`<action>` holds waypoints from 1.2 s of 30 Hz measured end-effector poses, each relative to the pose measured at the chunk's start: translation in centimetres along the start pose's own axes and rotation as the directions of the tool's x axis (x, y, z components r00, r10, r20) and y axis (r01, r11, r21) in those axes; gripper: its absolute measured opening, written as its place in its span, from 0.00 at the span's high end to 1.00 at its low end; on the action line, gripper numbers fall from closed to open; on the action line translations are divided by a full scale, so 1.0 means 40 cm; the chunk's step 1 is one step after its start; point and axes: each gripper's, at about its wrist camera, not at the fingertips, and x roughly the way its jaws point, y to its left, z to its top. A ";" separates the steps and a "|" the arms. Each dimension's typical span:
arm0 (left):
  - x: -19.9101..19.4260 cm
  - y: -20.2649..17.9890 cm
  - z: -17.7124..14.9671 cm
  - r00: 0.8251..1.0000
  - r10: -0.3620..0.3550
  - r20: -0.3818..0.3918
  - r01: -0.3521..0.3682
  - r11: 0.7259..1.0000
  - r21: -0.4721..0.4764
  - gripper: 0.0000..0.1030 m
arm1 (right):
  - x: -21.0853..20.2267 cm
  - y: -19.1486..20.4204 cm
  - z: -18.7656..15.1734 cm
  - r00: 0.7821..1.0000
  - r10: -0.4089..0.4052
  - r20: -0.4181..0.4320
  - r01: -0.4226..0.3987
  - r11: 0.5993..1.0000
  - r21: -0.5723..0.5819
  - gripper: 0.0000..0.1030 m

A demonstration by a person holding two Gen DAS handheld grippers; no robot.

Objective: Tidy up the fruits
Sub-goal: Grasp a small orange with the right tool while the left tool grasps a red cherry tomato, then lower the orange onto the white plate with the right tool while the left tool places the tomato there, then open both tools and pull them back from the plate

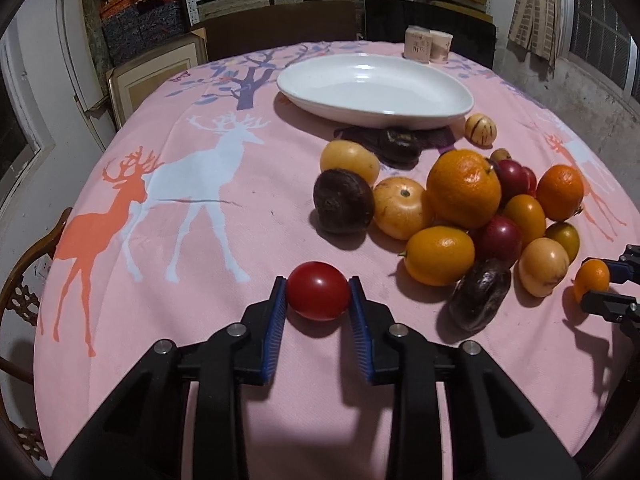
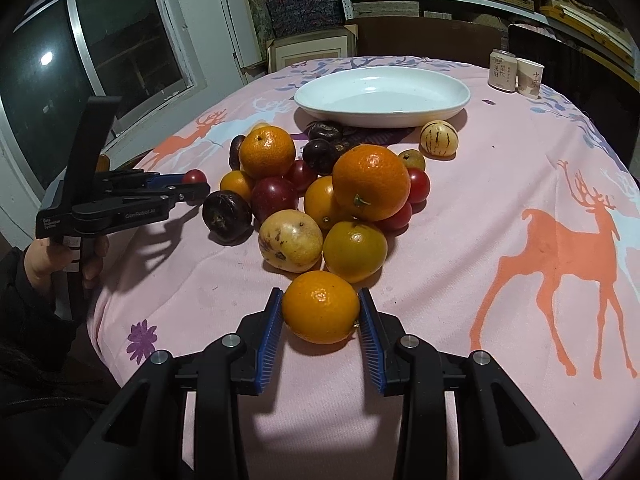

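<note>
- Nearest in my left wrist view, my left gripper [image 1: 318, 294] pinches a red tomato [image 1: 319, 290], both blue pads touching its sides, low over the pink counter [image 1: 160, 280].
- Nearest in my right wrist view, my right gripper [image 2: 321, 306] clamps a small orange [image 2: 321, 307] the same way, just near of the fruit pile [image 2: 332, 200].
- Risk, as I judge it: both fruits are round and smooth, so a light squeeze could let them roll out during the carry; squeezing the tomato harder might bruise or split it.
- Another risk: the orange sits close to a greenish orange [image 2: 355, 251] and a yellow fruit [image 2: 291, 246]; lifting carelessly could nudge them and set the pile rolling.
- White dish [image 1: 376, 92] lies empty at the far side, beyond the pile, well apart from both grippers.
</note>
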 end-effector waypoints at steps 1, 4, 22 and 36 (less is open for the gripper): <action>-0.011 0.001 0.003 1.000 -0.011 0.006 0.011 1.000 -0.003 0.71 | -0.004 -0.002 0.003 1.000 0.005 0.003 -0.005 1.000 0.004 0.63; -0.046 -0.007 0.022 0.999 -0.018 0.034 0.018 1.000 0.006 0.71 | -0.031 -0.016 0.023 0.999 0.022 0.033 -0.023 1.000 0.017 0.63; 0.228 -0.090 0.448 0.996 -0.091 -0.006 0.091 0.994 0.054 0.70 | 0.193 -0.198 0.481 0.986 -0.121 0.114 0.119 0.993 0.025 0.63; 0.087 -0.019 0.343 0.995 -0.077 0.060 0.080 0.996 -0.047 0.13 | 0.077 -0.194 0.358 0.985 -0.085 0.153 0.074 0.994 0.077 0.37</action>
